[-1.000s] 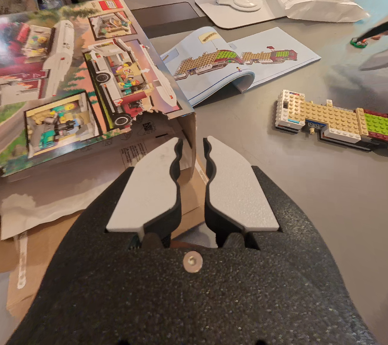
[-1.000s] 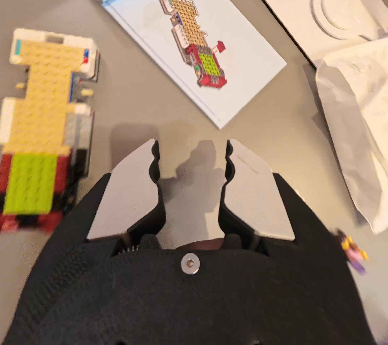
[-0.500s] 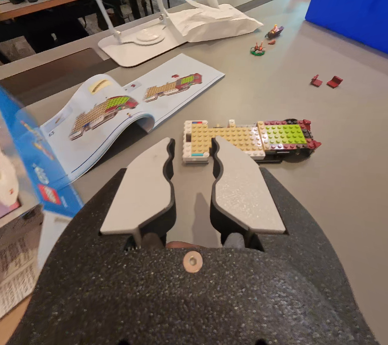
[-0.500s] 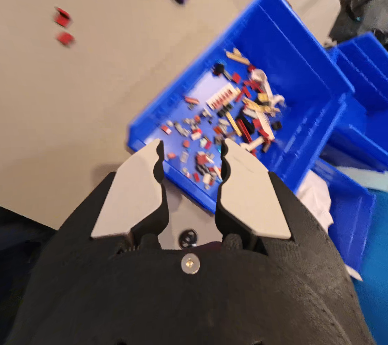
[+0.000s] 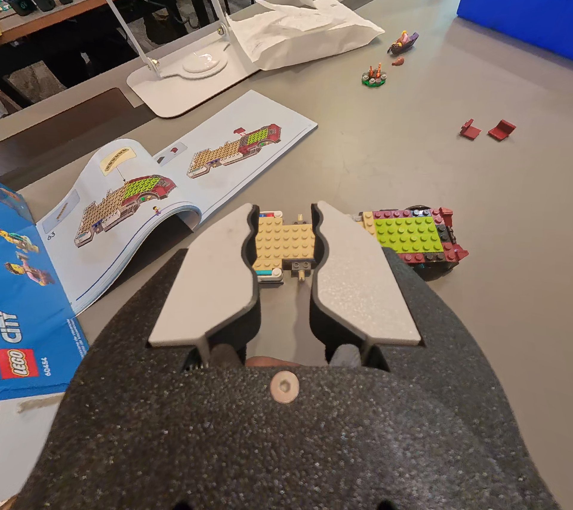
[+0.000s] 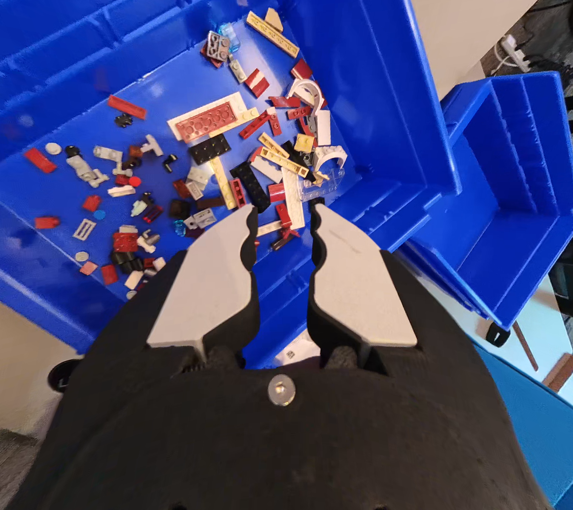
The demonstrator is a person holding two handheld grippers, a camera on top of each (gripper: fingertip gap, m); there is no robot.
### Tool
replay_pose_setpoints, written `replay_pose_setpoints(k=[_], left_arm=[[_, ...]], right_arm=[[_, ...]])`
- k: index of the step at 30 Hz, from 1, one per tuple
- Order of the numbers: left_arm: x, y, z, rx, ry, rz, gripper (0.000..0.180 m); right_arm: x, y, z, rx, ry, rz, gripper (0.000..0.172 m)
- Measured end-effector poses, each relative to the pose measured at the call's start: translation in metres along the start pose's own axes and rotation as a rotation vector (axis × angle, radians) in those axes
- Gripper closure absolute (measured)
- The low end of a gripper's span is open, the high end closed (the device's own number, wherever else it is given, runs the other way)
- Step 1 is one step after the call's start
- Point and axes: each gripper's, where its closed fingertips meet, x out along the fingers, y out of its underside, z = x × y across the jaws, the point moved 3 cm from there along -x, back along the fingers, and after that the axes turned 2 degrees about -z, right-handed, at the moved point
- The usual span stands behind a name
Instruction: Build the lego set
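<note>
grippers above the brick model and the blue bin, both with a narrow gap and nothing held

left gripper (image 5: pixel 284 209) points forward and down over the grey table (image 5: pixel 372 154); its fingers (image 5: pixel 217 262) stand a little apart on either side of the tan part of the brick model (image 5: pixel 285 239), which lies flat on the table, but it is not possible to tell if the pads touch it. open instruction booklet (image 5: pixel 173 185) lies near on the left, the blue box (image 5: pixel 28 324) at the left edge, two dark red pieces (image 5: pixel 486 130) well apart on the right. right gripper (image 6: pixel 283 209) looks steeply down into the blue bin (image 6: pixel 387 60), its fingers a little apart and bare, above the loose bricks (image 6: pixel 248 154) on the bin floor. second blue bin (image 6: pixel 511 185) stands just beside on the right.
</note>
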Motion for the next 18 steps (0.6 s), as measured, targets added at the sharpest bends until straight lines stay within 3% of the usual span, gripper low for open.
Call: replay_pose_setpoints(k=[4,9,15,18], left_arm=[[-0.001,0.002,0.007,0.005,-0.013,0.018,0.148],[0.002,0.001,0.006,0.014,-0.003,0.023,0.148],[0.000,0.008,0.009,0.014,-0.014,0.037,0.148],[0.009,-0.001,0.004,-0.009,0.018,0.005,0.149]], right_arm=[[0.014,-0.002,-0.005,-0.084,0.007,0.036,0.151],[0.017,-0.007,-0.010,-0.110,-0.007,0.064,0.151],[-0.014,0.035,0.009,-0.203,0.020,0.169,0.150],[-0.018,0.040,0.011,-0.190,0.010,0.164,0.149]])
